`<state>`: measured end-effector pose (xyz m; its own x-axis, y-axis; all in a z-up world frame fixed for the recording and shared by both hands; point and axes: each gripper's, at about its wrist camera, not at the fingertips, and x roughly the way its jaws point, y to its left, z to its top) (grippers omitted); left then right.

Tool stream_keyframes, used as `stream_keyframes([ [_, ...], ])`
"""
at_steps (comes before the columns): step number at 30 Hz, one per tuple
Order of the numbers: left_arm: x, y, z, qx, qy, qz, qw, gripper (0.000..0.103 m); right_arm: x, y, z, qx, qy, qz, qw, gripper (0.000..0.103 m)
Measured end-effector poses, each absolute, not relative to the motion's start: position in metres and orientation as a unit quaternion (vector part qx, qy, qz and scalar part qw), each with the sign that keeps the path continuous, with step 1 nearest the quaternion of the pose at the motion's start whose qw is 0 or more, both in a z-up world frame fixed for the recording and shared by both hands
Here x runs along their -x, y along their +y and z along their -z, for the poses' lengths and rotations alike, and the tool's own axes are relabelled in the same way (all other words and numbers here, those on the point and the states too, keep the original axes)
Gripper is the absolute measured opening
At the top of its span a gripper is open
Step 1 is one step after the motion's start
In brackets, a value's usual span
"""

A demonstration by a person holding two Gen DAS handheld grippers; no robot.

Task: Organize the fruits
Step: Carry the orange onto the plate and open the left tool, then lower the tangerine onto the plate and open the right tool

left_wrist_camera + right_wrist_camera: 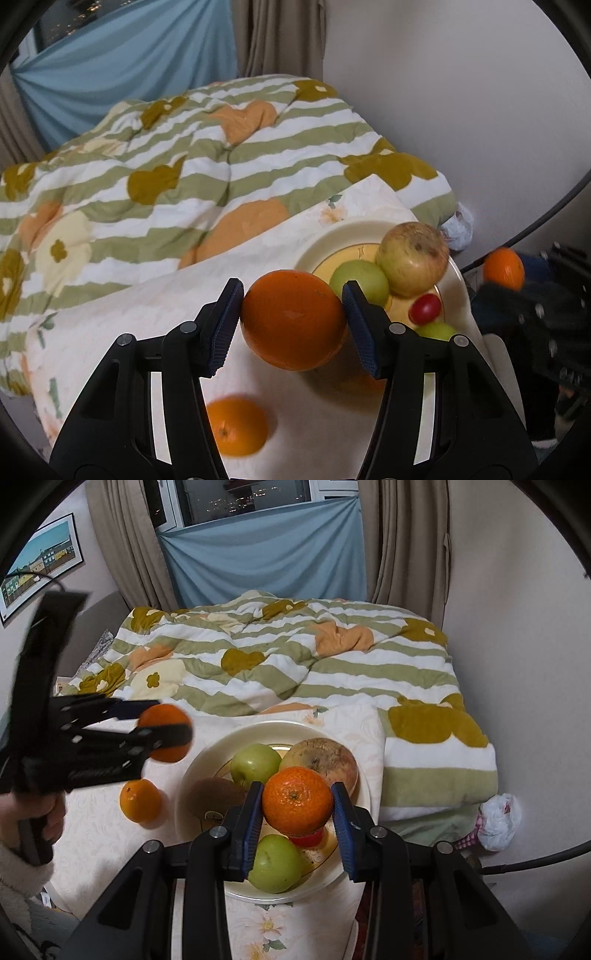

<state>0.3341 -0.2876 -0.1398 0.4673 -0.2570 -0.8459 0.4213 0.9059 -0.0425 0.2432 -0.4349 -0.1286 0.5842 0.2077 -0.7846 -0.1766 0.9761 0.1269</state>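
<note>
The left gripper (293,319) clamps one orange (293,319) at its widest part; the right gripper (297,803) clamps a mandarin (297,799) likewise; both look firm, round, likely to roll.

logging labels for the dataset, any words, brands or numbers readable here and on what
No text can be read in either view.
Sticker on the kiwi: too small and blurred to read.
Framed picture on the wall: a painted scene, no lettering visible.
Oranges held by the left gripper and the right gripper: no stickers visible.
</note>
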Motion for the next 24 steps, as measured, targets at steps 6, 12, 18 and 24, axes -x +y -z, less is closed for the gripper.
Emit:
stream_keyframes([
  [6,-0.356,-0.3,0.16,-0.081,0.488,0.216,0.842,0.063,-0.243,-0.431,0.145,-0.045,0.458,-0.105,0.882,0.034],
  [12,-0.37,-0.305,0.171,-0.08,0.484,0.232,0.84,0.063,-0.238,-0.423,0.154,-0.059,0.464,-0.099,0.878,0.034],
  [18,-0.376,-0.309,0.169,-0.087,0.474,0.245,0.841,0.063,-0.236,-0.42,0.155,-0.067,0.462,-0.087,0.88,0.034],
  [24,-0.371,-0.304,0.16,-0.074,0.462,0.25,0.847,0.1,-0.232,-0.418,0.151,-0.07,0.458,-0.074,0.883,0.034],
])
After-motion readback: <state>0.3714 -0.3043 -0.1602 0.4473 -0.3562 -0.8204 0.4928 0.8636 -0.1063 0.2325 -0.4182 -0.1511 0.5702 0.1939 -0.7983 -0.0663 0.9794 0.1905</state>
